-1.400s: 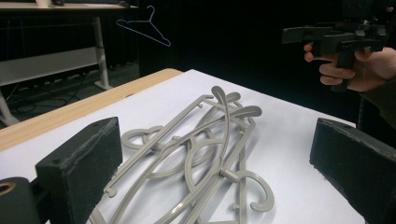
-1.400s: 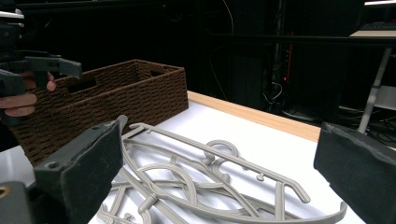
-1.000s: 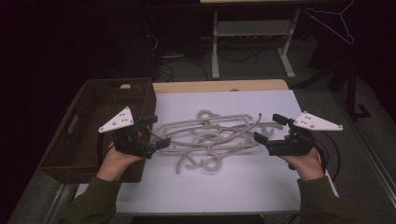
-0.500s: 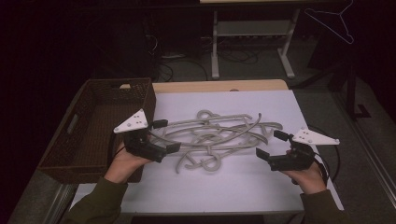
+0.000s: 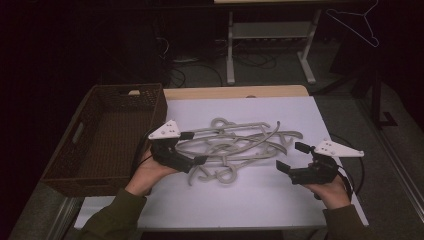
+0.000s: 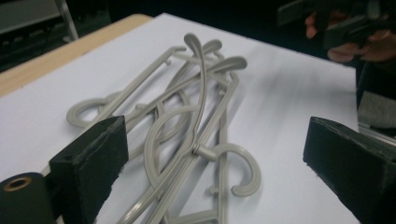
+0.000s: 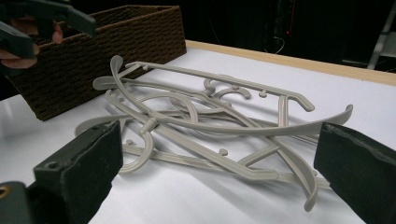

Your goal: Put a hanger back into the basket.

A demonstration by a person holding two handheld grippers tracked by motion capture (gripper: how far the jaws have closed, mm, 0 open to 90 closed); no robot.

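Tangled grey hangers (image 5: 235,147) mid-sheet, wicker basket (image 5: 107,137) beside left gripper (image 5: 192,148), right gripper (image 5: 292,157), both gaping, empty.

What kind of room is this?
Probably a workshop or lab, not a home: a work table with a white cover, cables on the floor, a metal-legged bench behind, grey hangers piled for practice.
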